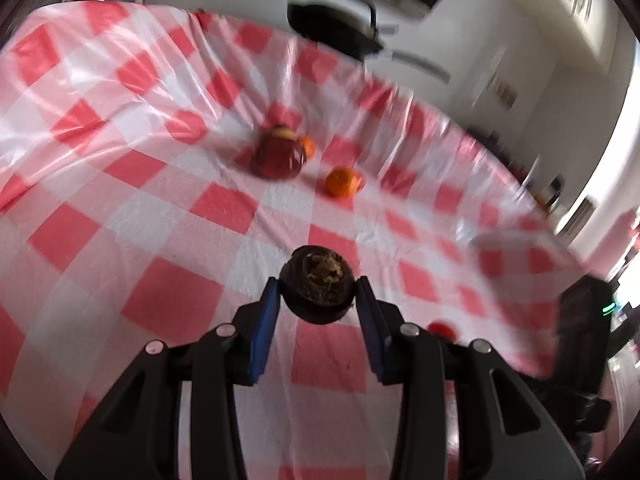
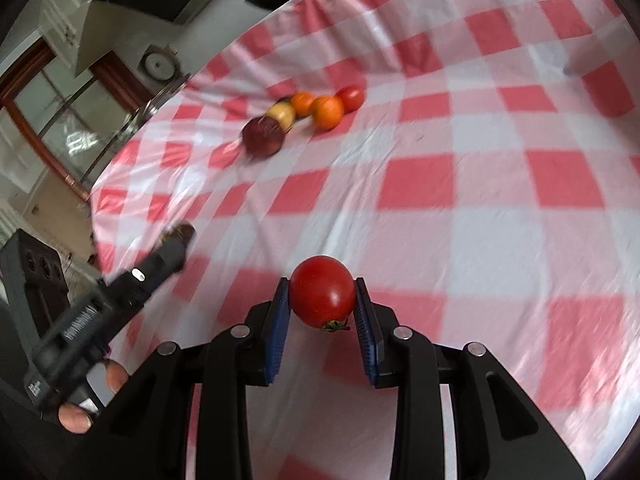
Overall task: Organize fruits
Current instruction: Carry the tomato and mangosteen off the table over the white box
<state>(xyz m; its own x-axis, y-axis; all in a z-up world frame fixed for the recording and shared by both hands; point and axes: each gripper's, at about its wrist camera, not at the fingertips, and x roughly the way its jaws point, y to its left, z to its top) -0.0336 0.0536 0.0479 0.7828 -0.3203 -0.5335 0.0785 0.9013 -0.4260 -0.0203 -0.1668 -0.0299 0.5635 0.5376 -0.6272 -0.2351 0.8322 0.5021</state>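
Blue pads of the left tool (image 1: 318,292) are pinching a dark purple fruit (image 1: 317,289) with a dried brownish top, holding it above the red-and-white checked cloth (image 1: 132,184) covering the tabletop. Beyond this fruit, a large dark red fruit (image 1: 278,156) is lying on the cloth, with a yellowish fruit (image 1: 285,133) and an orange (image 1: 307,146) sitting just behind it; a second orange (image 1: 342,182) is lying near it to the right.

Pads of the right tool (image 2: 322,300) are pinching a red tomato (image 2: 322,291), its green stem pointing down toward the camera, and holding it over the cloth (image 2: 492,184). Far beyond the tomato, the remaining fruit is sitting in a loose row: dark red fruit (image 2: 263,136), yellowish fruit (image 2: 282,115), two oranges (image 2: 303,103) (image 2: 328,112), and a second red tomato (image 2: 351,97). Left of the held tomato, the left tool (image 2: 182,236) is appearing blurred, with the person's fingertips (image 2: 116,378) gripping its handle.
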